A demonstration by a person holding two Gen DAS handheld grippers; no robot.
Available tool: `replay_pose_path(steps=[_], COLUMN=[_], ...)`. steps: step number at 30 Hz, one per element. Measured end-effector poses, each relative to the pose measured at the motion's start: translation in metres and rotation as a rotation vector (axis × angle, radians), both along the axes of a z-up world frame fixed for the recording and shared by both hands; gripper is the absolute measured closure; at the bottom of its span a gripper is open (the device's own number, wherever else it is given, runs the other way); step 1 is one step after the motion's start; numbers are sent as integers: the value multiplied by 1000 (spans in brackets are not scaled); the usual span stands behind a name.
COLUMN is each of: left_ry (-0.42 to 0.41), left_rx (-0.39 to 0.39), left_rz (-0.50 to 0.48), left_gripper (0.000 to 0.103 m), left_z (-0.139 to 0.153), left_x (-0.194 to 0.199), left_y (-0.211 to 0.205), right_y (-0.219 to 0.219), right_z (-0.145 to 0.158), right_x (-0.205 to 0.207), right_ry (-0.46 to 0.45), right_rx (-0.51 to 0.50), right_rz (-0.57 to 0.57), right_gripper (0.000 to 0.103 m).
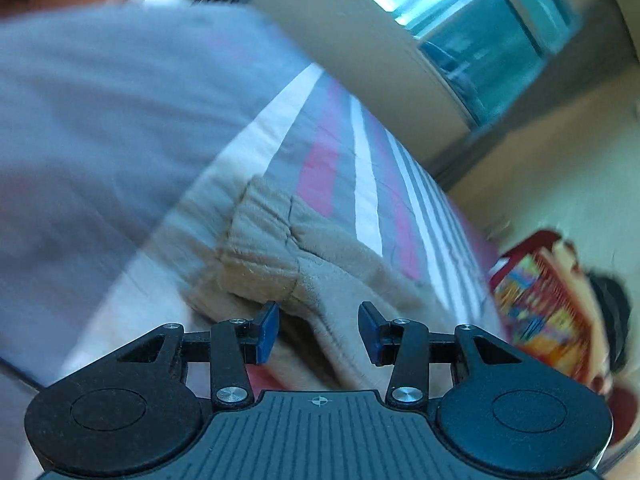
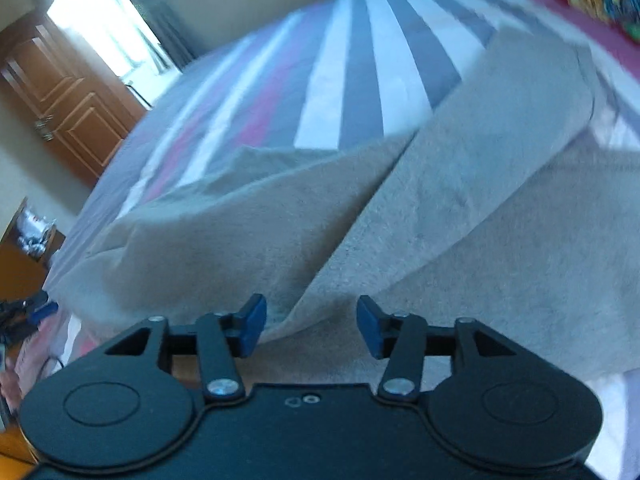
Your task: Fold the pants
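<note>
Beige fleece pants (image 1: 304,264) lie on a striped bed cover (image 1: 360,160). In the left wrist view a ribbed cuff (image 1: 260,240) is just ahead of my left gripper (image 1: 319,330), which is open with cloth between and below its blue pads. In the right wrist view the pants (image 2: 400,216) spread wide, with a fold line running diagonally. My right gripper (image 2: 311,326) is open, its pads just above the near edge of the cloth. Both views are blurred.
A grey-lilac cloth mass (image 1: 100,120) fills the left of the left wrist view. A colourful red-edged item (image 1: 544,304) lies at the bed's right. A wooden door (image 2: 68,108) and bright window (image 2: 96,28) stand beyond the bed.
</note>
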State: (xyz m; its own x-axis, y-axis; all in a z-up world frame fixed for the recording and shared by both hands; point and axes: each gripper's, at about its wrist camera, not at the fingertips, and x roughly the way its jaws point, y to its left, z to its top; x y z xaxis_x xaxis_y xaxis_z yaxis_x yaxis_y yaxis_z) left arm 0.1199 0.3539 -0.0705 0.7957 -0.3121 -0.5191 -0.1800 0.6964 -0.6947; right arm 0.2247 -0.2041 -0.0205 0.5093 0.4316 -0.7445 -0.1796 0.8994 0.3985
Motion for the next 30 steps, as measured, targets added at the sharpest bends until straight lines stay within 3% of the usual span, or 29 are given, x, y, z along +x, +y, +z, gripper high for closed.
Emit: replay_pose_path(steps=[4, 5, 6, 7, 9, 10, 11, 13, 15, 16, 18, 20, 22, 24, 26, 28, 30], left_ry=[50, 49, 39, 0, -127, -196, -214, -137, 53, 77, 71, 66, 49, 38, 76, 149, 195], left_rx=[-48, -48, -47, -30, 5, 50, 94, 156, 294, 326, 313, 310, 348, 388, 427, 461, 471], left_rz=[29, 34, 34, 43, 35, 5, -22, -74, -157, -175, -145, -112, -67, -12, 53, 76, 72], left_gripper=[61, 75, 82, 83, 85, 85, 85, 85, 85, 85, 84, 84, 84, 76, 74, 73, 58], left_z=[-13, -14, -14, -10, 4, 16, 21, 16, -5, -11, -6, 5, 18, 26, 27, 21, 12], left_x=[22, 25, 26, 29, 28, 27, 27, 30, 37, 36, 31, 31, 18, 12, 19, 30, 36], left_y=[-8, -9, -9, -10, -8, -11, -13, -15, -29, -35, -39, -43, -50, -58, -64, -69, -73], right_y=[6, 4, 3, 0, -12, -16, -19, -27, -34, -32, -28, -35, -33, -32, -35, -34, -25], right_z=[-19, -21, -22, -22, -15, -5, 6, 21, 9, -5, -47, -51, -44, -22, -5, 5, 4], right_x=[23, 26, 27, 28, 22, 15, 4, -24, -43, -45, -35, -39, -40, -52, -54, -39, -6], right_ry=[107, 116, 107, 99, 43, -22, -93, -228, -272, -240, -59, -67, -82, -178, -256, -276, -241], right_rx=[-31, -20, -10, 3, 74, 94, 110, 121, 119, 81, 10, 66, 34, -12, -46, -125, -238], right_rz=[-62, -75, -83, -82, -78, -70, -61, -40, -40, -37, -40, -77, -83, -105, -130, -139, -140], right_gripper=[48, 52, 62, 86, 92, 93, 93, 93, 92, 90, 88, 84, 73, 60, 29, 29, 30])
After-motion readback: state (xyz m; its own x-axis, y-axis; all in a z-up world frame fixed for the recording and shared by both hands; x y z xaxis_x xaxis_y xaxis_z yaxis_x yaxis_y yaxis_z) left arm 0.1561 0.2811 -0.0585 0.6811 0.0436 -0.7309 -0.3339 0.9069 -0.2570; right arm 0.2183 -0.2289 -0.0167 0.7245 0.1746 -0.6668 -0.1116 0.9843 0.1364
